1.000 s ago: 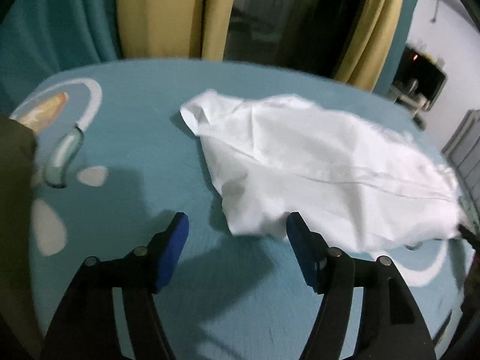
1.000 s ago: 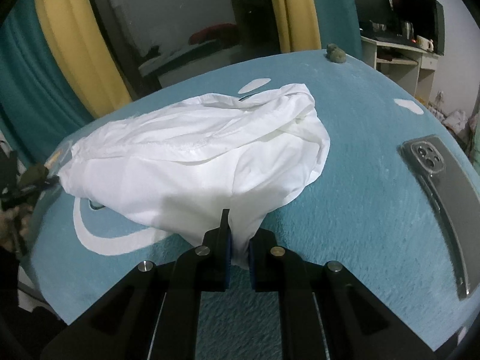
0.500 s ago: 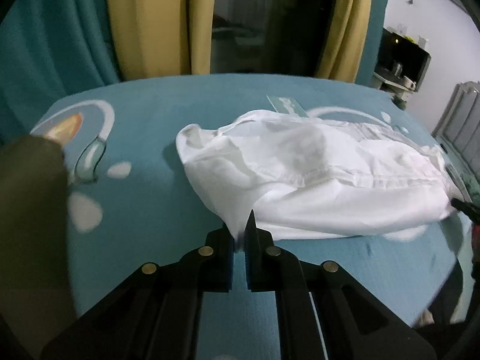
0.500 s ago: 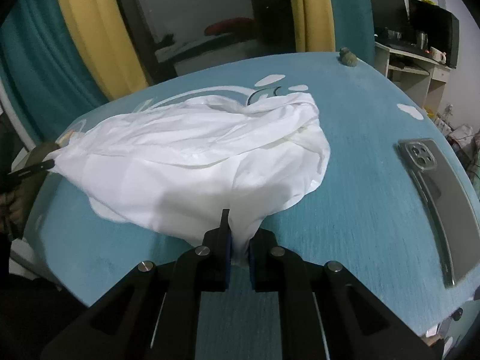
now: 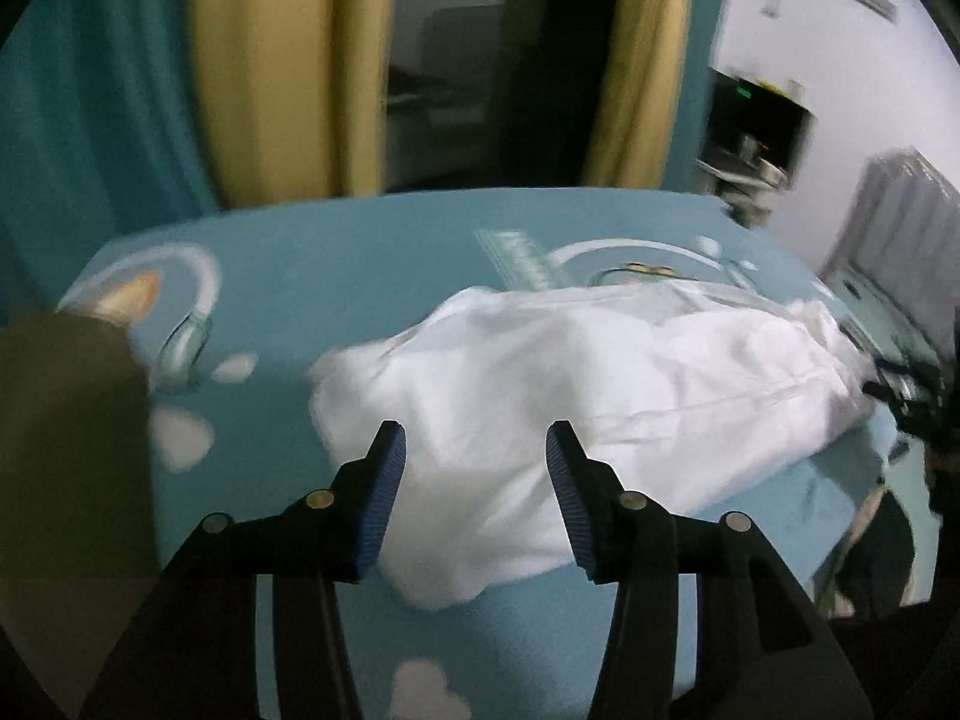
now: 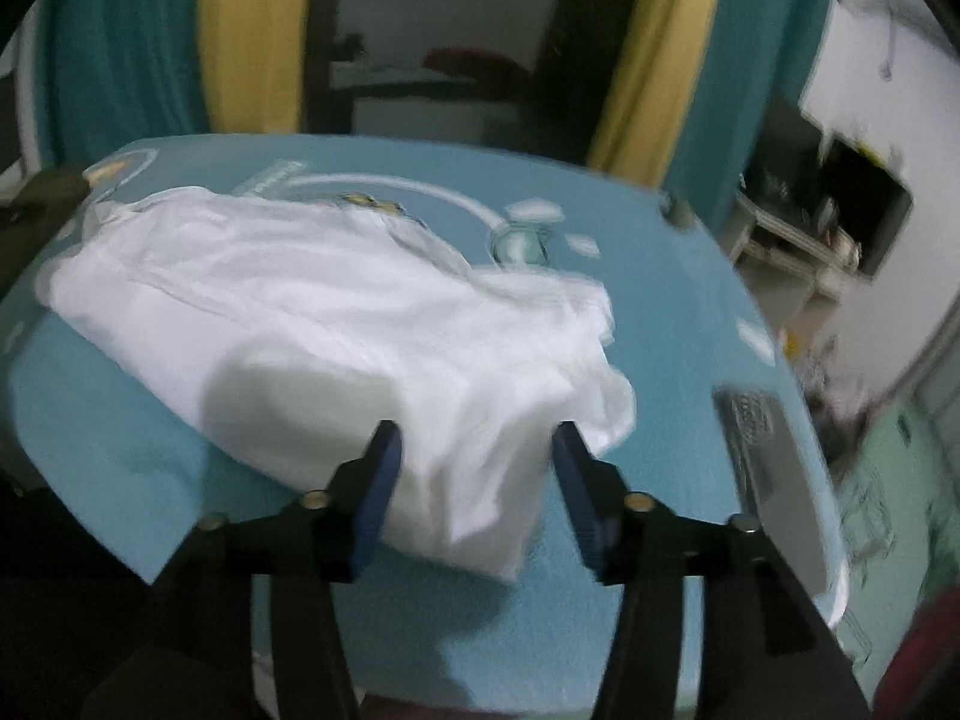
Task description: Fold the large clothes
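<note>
Both tools now spread wide, white garment (image 5: 576,408) released since half a second ago | left tool (image 5: 474,468), right tool (image 6: 474,462) over near hem | garment bunched mid-bed (image 6: 180,480), 12 o'clock | next: regrip corners evenly, smooth before folding.

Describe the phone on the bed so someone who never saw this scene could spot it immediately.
Start from the teal bedspread in the right wrist view. Past the right end of the white garment, near the bed's right edge, lies the phone: a flat, dark, glossy slab, the only hard-edged thing there.
</note>
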Action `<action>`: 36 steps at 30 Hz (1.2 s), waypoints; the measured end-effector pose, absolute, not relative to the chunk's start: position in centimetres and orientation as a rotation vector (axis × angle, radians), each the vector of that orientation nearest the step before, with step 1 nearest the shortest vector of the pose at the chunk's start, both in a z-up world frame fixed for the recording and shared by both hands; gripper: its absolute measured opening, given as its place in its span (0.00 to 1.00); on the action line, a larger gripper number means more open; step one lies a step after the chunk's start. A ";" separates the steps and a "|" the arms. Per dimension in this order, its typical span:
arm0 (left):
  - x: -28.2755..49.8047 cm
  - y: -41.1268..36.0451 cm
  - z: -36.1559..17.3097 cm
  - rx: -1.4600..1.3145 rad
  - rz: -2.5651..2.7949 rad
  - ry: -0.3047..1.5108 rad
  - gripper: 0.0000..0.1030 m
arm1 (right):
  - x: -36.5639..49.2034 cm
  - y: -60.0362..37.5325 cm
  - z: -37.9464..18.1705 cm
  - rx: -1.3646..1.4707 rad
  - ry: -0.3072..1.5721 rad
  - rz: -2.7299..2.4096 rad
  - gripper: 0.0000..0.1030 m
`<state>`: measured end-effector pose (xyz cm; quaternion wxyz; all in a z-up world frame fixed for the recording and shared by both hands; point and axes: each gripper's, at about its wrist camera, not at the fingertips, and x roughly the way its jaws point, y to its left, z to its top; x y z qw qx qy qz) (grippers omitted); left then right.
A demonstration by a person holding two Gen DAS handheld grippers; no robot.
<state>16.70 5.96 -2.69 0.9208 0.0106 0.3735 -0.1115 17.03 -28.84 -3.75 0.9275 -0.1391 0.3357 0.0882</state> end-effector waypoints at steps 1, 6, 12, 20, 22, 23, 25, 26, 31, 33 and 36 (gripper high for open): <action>17.2 5.1 -2.9 0.056 -0.253 0.771 0.50 | 17.1 -28.0 -3.5 -0.301 0.667 0.206 0.55; 19.6 1.0 -5.9 0.228 -0.329 0.846 0.51 | 18.6 -23.5 -4.1 -0.393 0.644 0.314 0.55; 20.8 0.6 -7.2 0.236 -0.359 0.875 0.50 | 19.8 -22.2 -5.1 -0.395 0.652 0.429 0.54; 21.8 0.0 -6.3 0.299 -0.388 0.827 0.04 | 23.6 -23.1 -3.6 -0.246 0.653 0.486 0.01; 22.8 0.1 -5.8 0.295 -0.380 0.814 0.03 | 25.0 -23.1 -3.0 -0.248 0.648 0.478 0.01; 23.4 0.1 -5.6 0.291 -0.375 0.810 0.03 | 25.9 -23.0 -2.7 -0.255 0.647 0.470 0.01; 25.1 0.3 -5.1 0.266 -0.371 0.807 0.03 | 27.9 -22.7 -2.0 -0.267 0.640 0.456 0.01; 25.7 0.4 -4.9 0.262 -0.368 0.804 0.04 | 28.7 -22.5 -1.7 -0.274 0.636 0.447 0.01; 30.4 0.6 -5.1 0.275 -0.347 0.788 0.04 | 32.7 -21.7 -1.4 -0.293 0.647 0.424 0.01; 32.9 0.7 -5.9 0.252 -0.337 0.807 0.04 | 34.5 -21.4 -1.9 -0.306 0.660 0.396 0.01; 36.3 0.5 -7.2 0.245 -0.321 0.856 0.05 | 35.8 -20.1 -2.5 -0.429 0.635 0.320 0.01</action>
